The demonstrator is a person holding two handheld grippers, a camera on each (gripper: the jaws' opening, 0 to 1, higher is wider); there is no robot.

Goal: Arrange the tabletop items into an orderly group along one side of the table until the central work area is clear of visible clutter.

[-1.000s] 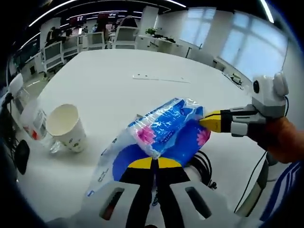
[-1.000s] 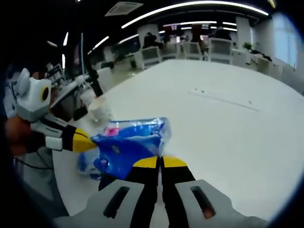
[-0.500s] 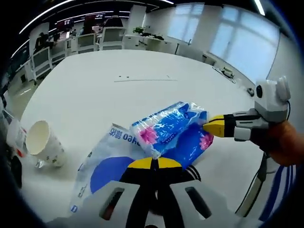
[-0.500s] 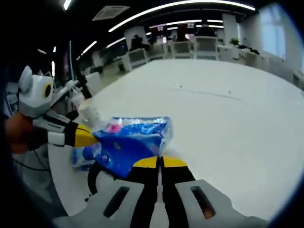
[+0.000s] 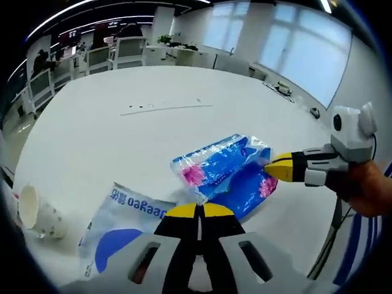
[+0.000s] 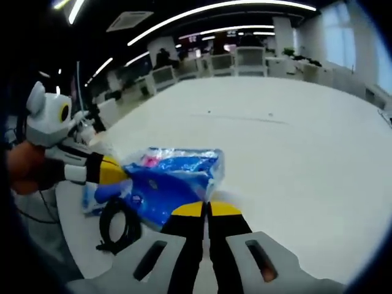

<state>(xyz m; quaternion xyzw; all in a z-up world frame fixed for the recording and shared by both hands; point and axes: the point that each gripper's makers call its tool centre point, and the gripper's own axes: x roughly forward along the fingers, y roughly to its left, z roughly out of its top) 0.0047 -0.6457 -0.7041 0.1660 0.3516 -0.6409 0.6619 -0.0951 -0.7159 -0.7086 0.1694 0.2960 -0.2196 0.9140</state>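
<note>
Between the two grippers a blue tissue pack (image 5: 223, 170) is hanging just above the white table (image 5: 122, 131), a soft plastic-wrapped bundle printed with pink flowers. The left gripper (image 5: 197, 211) is showing its yellow-tipped jaws pressed together on the pack's near edge, and the right gripper (image 5: 275, 168) is coming in from the right of the left gripper view, its yellow tip pinching the opposite end of the wrapper. From the right gripper view the same pack (image 6: 171, 177) is sitting ahead of the right gripper (image 6: 205, 210), whose jaws are closed with the film caught between them, while the left gripper (image 6: 113, 171) is biting the far end. A white and blue plastic bag (image 5: 119, 229) is lying flat just under and beside the pack, a paper cup (image 5: 33, 214) is tipping over near the table's edge, and a coiled black cable (image 6: 119, 223) is resting beside the pack. The pack is looking light and squashy, and the wrapper is crinkling and glinting, so it is probably slippery; a grip on loose film alone may be slipping or tearing, so taking hold deeper, across the padded body or a sealed end seam, seems safer. Carrying it level between both hands should be keeping it from sagging while it is headed for the table's side.
</note>
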